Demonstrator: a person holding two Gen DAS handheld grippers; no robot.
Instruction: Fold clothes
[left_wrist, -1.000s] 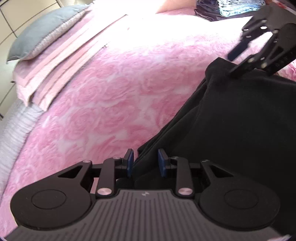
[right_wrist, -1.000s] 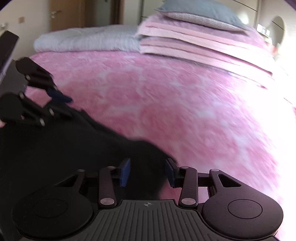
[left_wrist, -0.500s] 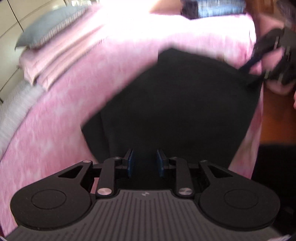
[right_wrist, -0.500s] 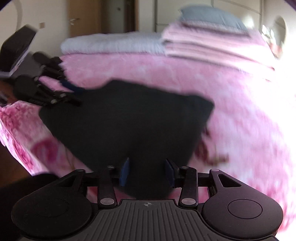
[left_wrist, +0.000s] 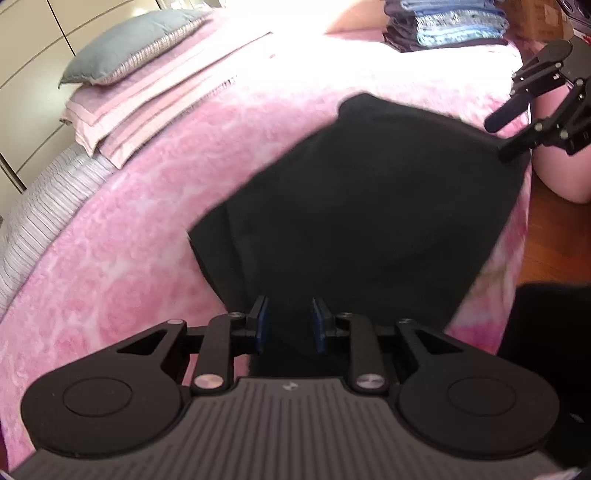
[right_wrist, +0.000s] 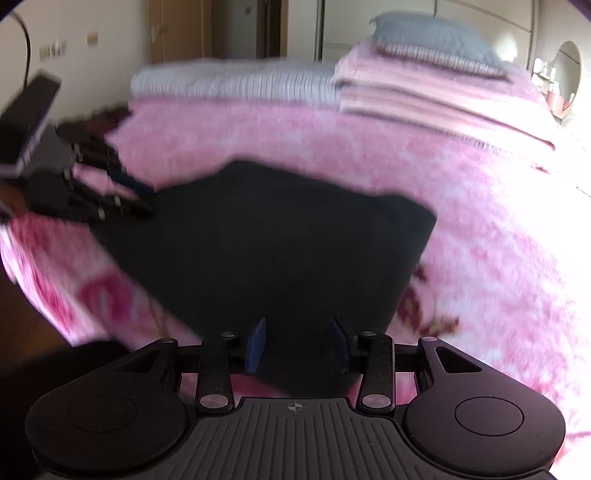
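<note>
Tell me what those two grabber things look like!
Each is matte black. The left gripper has two round discs, a ribbed grey plate with a small logo, silver bolts and blue pads on its fingers. The right gripper matches, with blue pads and a tiny crosshair mark. No cables or sleeves show.

Black garment (right_wrist: 273, 236) edges blurred, near hem hidden behind tongs — grip unclear

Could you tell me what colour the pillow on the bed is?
Grey pillow, clearest in the left wrist view.
</note>
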